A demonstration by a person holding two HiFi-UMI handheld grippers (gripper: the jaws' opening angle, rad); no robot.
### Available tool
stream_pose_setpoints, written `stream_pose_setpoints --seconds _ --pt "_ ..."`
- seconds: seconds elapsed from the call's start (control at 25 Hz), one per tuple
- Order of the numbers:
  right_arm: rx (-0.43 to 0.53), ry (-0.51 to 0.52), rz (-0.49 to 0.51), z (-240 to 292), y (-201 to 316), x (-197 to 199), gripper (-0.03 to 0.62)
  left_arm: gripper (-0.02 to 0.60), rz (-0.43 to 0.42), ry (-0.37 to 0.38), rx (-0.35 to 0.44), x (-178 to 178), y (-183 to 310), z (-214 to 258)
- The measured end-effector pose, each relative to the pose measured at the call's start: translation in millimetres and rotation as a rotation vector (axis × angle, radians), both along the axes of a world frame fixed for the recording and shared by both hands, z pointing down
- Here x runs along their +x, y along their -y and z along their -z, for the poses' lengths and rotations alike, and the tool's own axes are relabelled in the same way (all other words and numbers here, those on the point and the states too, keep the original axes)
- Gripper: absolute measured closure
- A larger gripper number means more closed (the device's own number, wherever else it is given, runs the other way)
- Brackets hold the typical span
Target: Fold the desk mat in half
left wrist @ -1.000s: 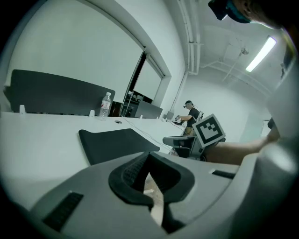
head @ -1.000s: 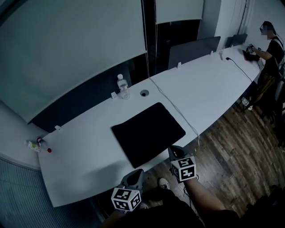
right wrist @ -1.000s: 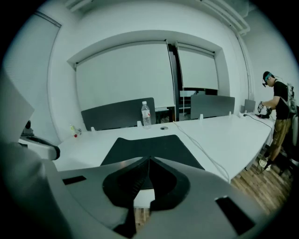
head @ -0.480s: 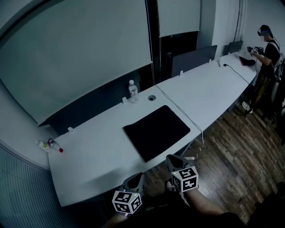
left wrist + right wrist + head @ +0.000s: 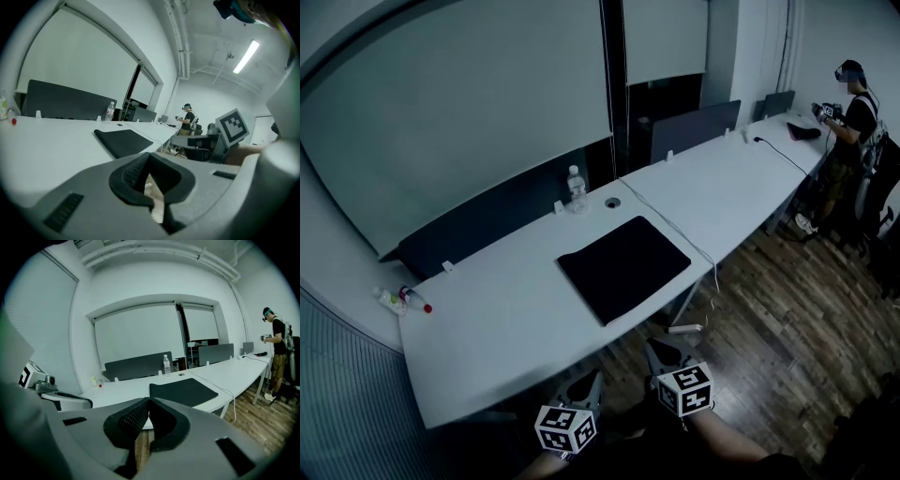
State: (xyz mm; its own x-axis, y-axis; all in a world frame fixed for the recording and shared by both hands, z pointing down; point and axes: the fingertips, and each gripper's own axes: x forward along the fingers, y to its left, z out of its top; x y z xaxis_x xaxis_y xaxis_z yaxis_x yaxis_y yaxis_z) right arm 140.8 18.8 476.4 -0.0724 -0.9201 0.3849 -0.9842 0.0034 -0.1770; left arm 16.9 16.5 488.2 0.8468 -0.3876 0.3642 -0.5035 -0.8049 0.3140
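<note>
Off the table's front edge at left, left gripper (image 5: 585, 384) clenched, empty. Desk mat (image 5: 623, 267) lies flat and unfolded on the table (image 5: 487, 328). Right gripper (image 5: 661, 349) clenched, empty. Both have backed away from the mat over the last second. Fold not started; needs a fresh approach.

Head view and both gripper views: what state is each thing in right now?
desk mat: lying flat on the white table, not yet folded.
water bottle: standing upright, behind the mat.
left tool: jaws together, nothing between them, short of the table.
right tool: jaws together, nothing between them, short of the table.
</note>
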Motion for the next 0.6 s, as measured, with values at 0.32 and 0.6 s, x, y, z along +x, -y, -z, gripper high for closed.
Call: stream_pose_setpoints --seconds 0.32,0.6 --pt "-0.013 -0.004 0.005 -4 -27 -23 0.571 0.575 -0.010 0.005 -0.028 -15 -26 -9" --pt "-0.023 0.014 0.015 -11 -40 -33 0.571 0.575 -0.010 0.009 -0.027 -13 -28 -12"
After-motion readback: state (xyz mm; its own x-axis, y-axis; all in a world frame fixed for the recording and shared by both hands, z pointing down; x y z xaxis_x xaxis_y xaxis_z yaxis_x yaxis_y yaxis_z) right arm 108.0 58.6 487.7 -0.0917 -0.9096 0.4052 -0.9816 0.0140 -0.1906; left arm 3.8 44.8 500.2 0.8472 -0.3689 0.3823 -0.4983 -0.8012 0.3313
